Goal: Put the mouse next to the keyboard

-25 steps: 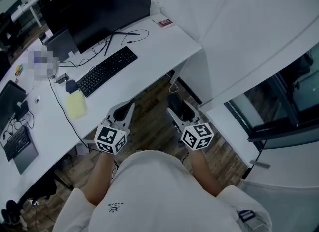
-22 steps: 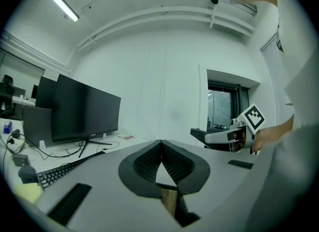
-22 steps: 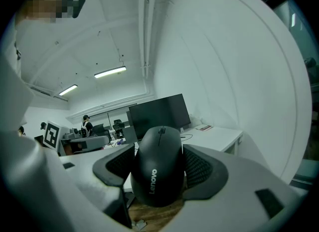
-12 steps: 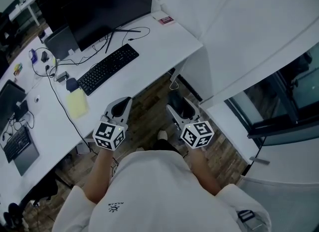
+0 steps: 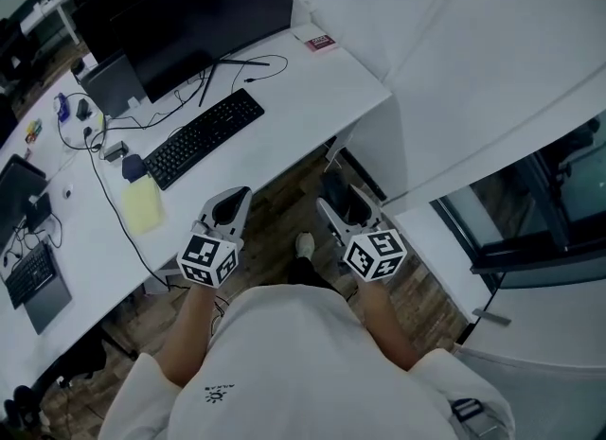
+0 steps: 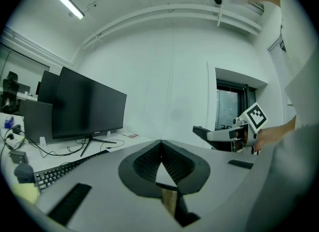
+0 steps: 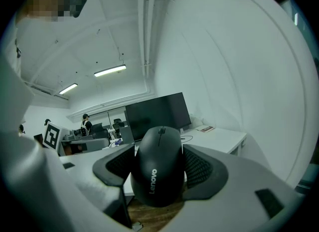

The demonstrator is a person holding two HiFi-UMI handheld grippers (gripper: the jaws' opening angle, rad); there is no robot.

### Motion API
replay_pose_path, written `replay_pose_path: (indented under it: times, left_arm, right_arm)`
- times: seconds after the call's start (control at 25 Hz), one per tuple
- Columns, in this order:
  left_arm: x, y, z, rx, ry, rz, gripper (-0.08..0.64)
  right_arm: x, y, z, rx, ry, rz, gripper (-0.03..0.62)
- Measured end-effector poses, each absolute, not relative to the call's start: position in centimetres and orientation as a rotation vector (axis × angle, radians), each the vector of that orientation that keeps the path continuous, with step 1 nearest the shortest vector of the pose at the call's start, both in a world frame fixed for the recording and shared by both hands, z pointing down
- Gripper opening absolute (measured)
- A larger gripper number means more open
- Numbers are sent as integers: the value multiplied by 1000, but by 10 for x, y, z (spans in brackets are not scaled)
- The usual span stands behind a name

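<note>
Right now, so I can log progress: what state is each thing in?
Right gripper: shut on the mouse.
Mouse: held in the air, not yet on the desk.
Left gripper: jaws together, empty.
Keyboard: flat on the desk, no mouse beside it.
Monitor: screen dark.

Everything was cast in dim, bluish light from ceiling strip lights (image 7: 109,70); gripper views were heavily curved at the edges.
</note>
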State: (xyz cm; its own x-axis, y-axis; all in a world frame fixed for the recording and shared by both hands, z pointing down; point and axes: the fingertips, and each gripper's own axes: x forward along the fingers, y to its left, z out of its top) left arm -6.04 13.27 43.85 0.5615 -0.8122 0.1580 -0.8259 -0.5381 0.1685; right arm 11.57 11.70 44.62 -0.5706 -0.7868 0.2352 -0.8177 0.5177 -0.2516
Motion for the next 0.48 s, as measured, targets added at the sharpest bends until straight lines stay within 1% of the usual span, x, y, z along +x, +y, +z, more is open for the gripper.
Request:
replay_pose_path:
  times: [0.48]
  left_arm:
    - [-30, 40, 441, 2511, -1462, 127, 8]
  right_arm:
    - [143, 12, 453, 1287, -2697, 541, 310]
